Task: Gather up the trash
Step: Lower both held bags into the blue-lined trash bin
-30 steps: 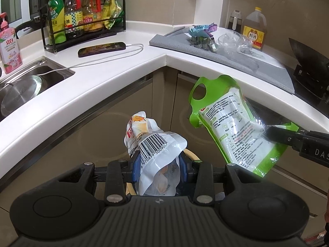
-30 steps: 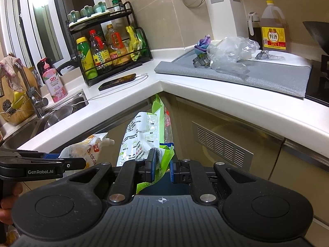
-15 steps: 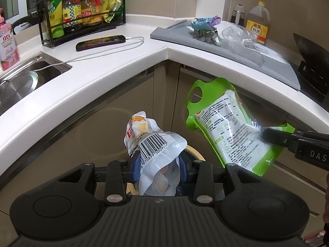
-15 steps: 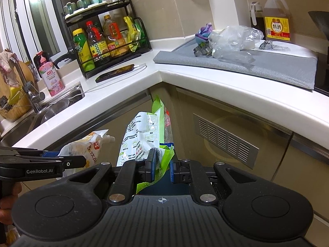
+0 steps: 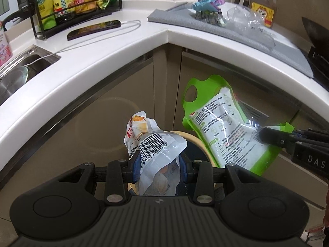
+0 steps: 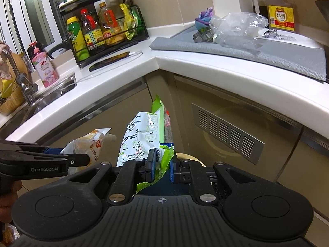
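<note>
My left gripper (image 5: 160,167) is shut on a crumpled white pouch (image 5: 156,150) with a barcode and a yellow top. It hangs just above the cream rim of a round bin (image 5: 202,146) below the counter corner. To its right, a green and white refill pouch (image 5: 228,125) is pinched at its lower corner by my right gripper (image 5: 262,133). In the right wrist view my right gripper (image 6: 162,165) is shut on the green pouch (image 6: 144,135), with the bin rim (image 6: 189,156) just behind it. The left gripper (image 6: 82,161) holds the white pouch (image 6: 88,146) at the left.
A white L-shaped counter (image 5: 115,61) curves overhead, with beige cabinet doors (image 5: 92,133) below it. On it lie a phone with a cable (image 5: 94,28), a grey mat (image 6: 257,51) with a clear plastic bag (image 6: 238,26) and a purple wrapper (image 6: 203,18), a bottle rack (image 6: 102,28) and a sink (image 5: 18,74).
Both grippers have sunk lower in front of the cabinet with their pouches; the counter edge now sits higher in both views and the bin rim shows more. Neither grip has changed.
</note>
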